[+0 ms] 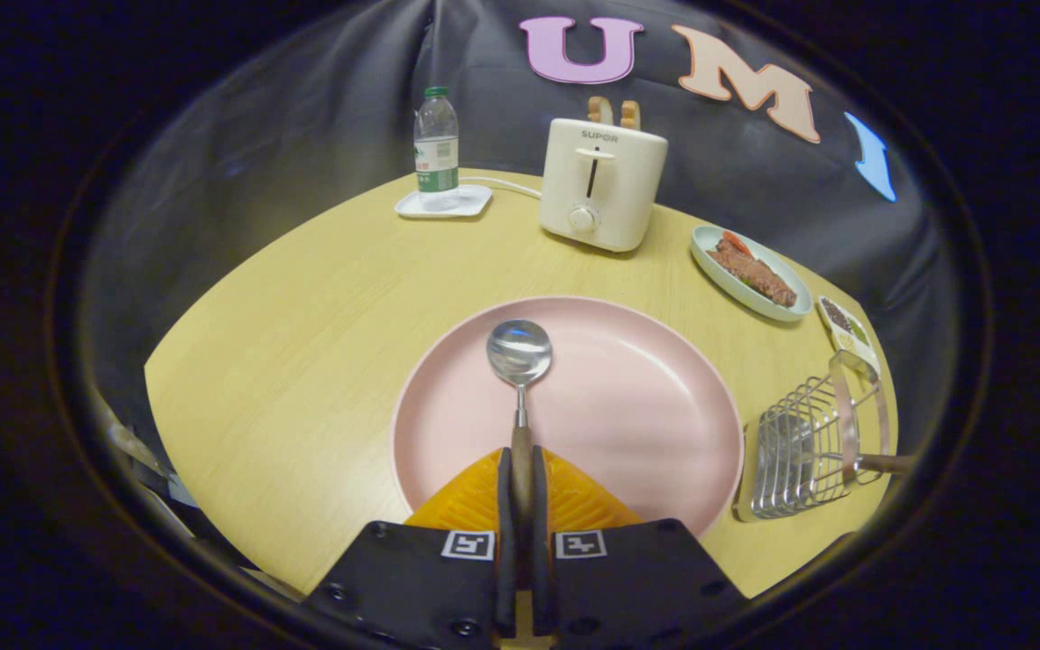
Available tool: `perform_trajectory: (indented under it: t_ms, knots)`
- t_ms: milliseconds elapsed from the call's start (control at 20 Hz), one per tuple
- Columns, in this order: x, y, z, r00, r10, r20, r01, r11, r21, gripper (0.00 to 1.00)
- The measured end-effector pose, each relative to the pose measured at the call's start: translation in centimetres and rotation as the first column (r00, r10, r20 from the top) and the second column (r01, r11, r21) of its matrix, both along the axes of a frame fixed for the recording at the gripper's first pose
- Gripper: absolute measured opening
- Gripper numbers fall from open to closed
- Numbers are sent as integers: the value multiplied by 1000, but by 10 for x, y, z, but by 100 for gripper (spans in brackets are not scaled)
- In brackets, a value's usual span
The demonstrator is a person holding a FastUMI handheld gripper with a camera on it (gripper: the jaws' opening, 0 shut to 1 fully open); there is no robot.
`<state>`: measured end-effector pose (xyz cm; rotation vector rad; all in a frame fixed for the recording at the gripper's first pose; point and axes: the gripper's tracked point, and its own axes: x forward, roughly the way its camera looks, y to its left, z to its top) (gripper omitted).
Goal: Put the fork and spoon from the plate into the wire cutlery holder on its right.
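Claw (521, 492) clenched on the spoon (519, 361) by its wooden handle, bowl out ahead over the pink plate (646, 406). Light, stiff, slick steel; a handle grip suits. Wire cutlery holder (804, 451) sits just right of the plate on the worktop (303, 316).

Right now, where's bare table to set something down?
Free: wide bare table between pink plate, bottle tray and toaster. Crowded: beyond the plate's right, food dish, small dish and wire holder sit close. Gripper jaws grip the spoon handle.
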<state>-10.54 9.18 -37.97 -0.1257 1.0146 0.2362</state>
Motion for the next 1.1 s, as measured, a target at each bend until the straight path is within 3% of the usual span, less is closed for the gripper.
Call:
perform_trajectory:
  t_ms: [500,1100]
  knots:
    - [15,-40,47,999,-31,-18,31,1000,2,10]
    - [14,-153,123,998,-29,-58,24,996,-82,10]
